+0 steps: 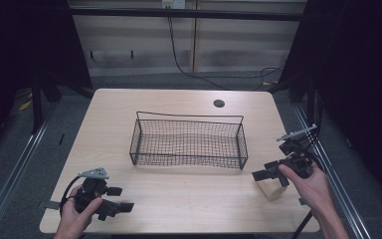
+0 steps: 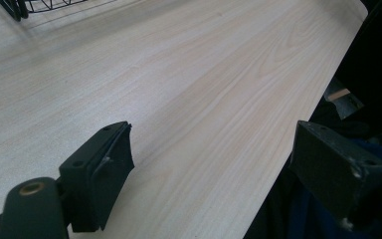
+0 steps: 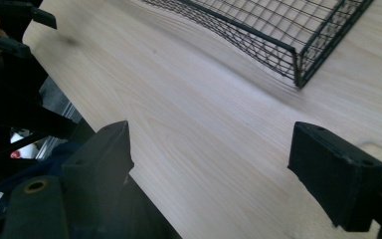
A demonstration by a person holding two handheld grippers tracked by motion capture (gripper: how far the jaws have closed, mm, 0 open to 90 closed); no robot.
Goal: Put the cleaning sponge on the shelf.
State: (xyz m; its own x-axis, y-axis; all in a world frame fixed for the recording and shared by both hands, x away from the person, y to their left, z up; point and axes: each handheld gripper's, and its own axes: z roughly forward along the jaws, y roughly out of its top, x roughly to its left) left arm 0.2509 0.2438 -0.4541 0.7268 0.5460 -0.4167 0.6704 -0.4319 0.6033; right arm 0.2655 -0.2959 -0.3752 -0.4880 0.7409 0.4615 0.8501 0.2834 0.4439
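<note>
— While both hands sit at the near edge, what's on the worktop (image 1: pixel 179 199)?

— A black wire basket (image 1: pixel 189 142) stands about mid-worktop, long side toward the person, nothing in it that I can see. A small dark round hole (image 1: pixel 219 103) shows in the wood beyond it, near the far edge.

— And the left gripper (image 1: pixel 121 198)?

— Held by the left hand (image 1: pixel 74 216) at the near left corner, pointing right along the front edge. Its fingers (image 2: pixel 97 177) are spread wide apart with only bare wood between them. From its own camera, a corner of the basket (image 2: pixel 15 7) peeks in at the top left.

— The right gripper (image 1: pixel 264 174)?

— The right hand (image 1: pixel 311 186) holds it at the near right, pointing left toward the other gripper. Its fingers (image 3: pixel 335 172) are also wide apart, nothing gripped. A pale block (image 1: pixel 273 188) rests on the worktop just under it, by the hand; whether they touch, I can't tell.

— How far is the basket from either gripper?

— Well apart from the left one, nearer the right.
</note>
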